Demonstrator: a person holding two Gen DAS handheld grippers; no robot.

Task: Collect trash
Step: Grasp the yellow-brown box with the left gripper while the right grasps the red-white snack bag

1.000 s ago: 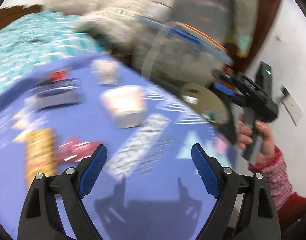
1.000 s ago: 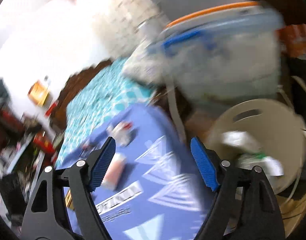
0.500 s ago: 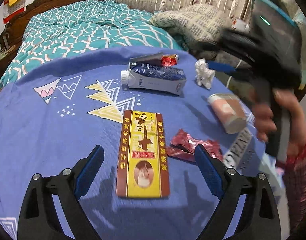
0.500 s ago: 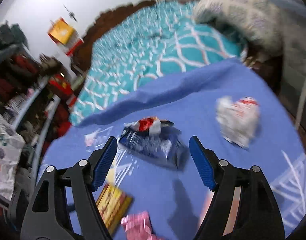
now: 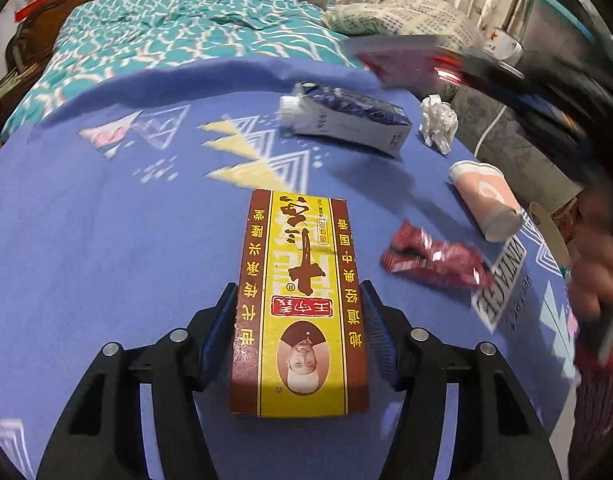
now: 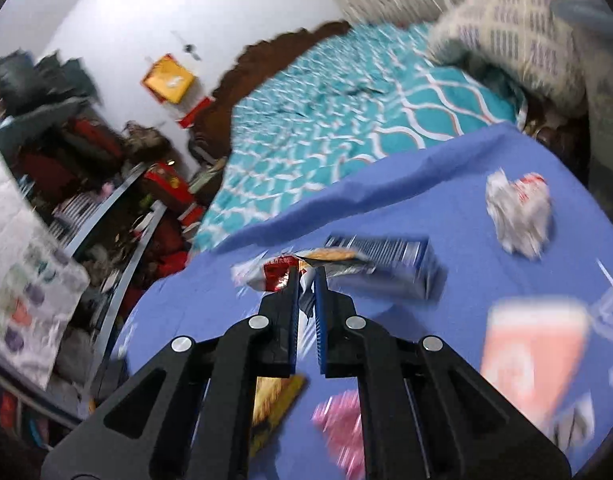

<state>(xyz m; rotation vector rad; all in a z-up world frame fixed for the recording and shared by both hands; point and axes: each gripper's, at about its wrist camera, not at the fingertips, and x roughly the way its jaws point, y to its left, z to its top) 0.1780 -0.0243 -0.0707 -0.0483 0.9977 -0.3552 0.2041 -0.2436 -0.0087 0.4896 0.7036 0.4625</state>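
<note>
A yellow and brown box [image 5: 302, 280] lies flat on the blue tablecloth [image 5: 106, 220]. My left gripper [image 5: 298, 288] straddles its near half, jaws closing, both pads against its long sides. My right gripper [image 6: 305, 274] is shut on a crumpled red and silver wrapper [image 6: 274, 274], held just above a blue milk carton [image 6: 386, 264]. In the left wrist view that wrapper [image 5: 402, 60] is a blurred streak above the carton [image 5: 346, 120]. Also on the cloth are a crumpled white paper [image 5: 438, 124], a tipped pink paper cup [image 5: 486, 204] and a dark red wrapper [image 5: 434, 260].
A bed with a teal patterned cover [image 5: 166, 28] runs along the table's far side, with a printed pillow [image 5: 406, 16] at its right. A person's hand [image 5: 598, 264] is at the table's right edge. Cluttered shelves [image 6: 86, 200] stand far left.
My left gripper came down over the yellow and brown box and its jaws narrowed onto it. My right gripper swung to the blue carton and shut on the red and silver wrapper.
</note>
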